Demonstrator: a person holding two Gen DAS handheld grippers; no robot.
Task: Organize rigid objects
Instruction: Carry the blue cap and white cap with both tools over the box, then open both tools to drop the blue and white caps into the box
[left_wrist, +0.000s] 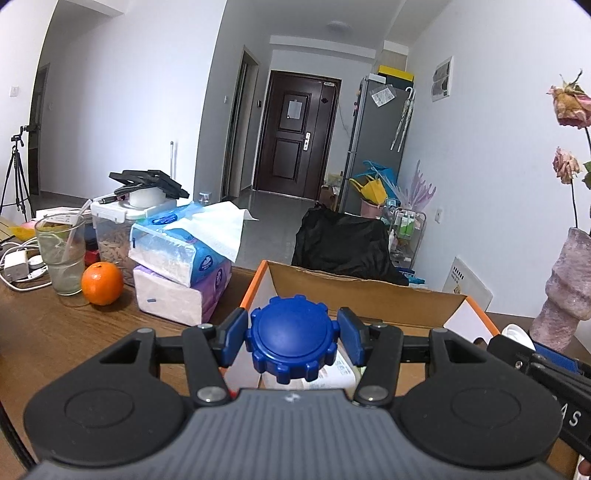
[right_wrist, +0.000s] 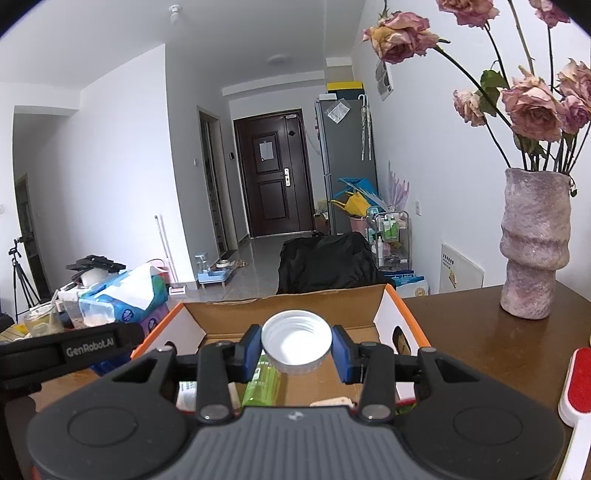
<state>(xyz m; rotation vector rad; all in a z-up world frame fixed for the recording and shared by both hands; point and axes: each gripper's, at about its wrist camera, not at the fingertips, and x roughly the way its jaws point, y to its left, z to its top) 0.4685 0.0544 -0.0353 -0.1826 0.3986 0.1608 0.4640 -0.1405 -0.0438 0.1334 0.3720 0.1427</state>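
My left gripper (left_wrist: 292, 339) is shut on a blue ridged cap (left_wrist: 293, 338), held above the near end of an open cardboard box (left_wrist: 354, 282) with orange edges. A white labelled container (left_wrist: 340, 371) lies in the box below the cap. My right gripper (right_wrist: 296, 347) is shut on a white screw cap (right_wrist: 296, 347), hollow side facing the camera, over the same box (right_wrist: 295, 306). Inside the box, a green bottle (right_wrist: 263, 384) and other items lie under the right gripper. The right gripper's body (left_wrist: 543, 369) shows at the lower right of the left wrist view.
On the wooden table (left_wrist: 66, 332) to the left stand stacked tissue packs (left_wrist: 181, 273), an orange (left_wrist: 102, 283), a glass with a straw (left_wrist: 62, 254) and a lidded container (left_wrist: 122, 221). A vase of dried roses (right_wrist: 533, 243) stands right of the box. A red-and-white brush (right_wrist: 578, 384) lies at right.
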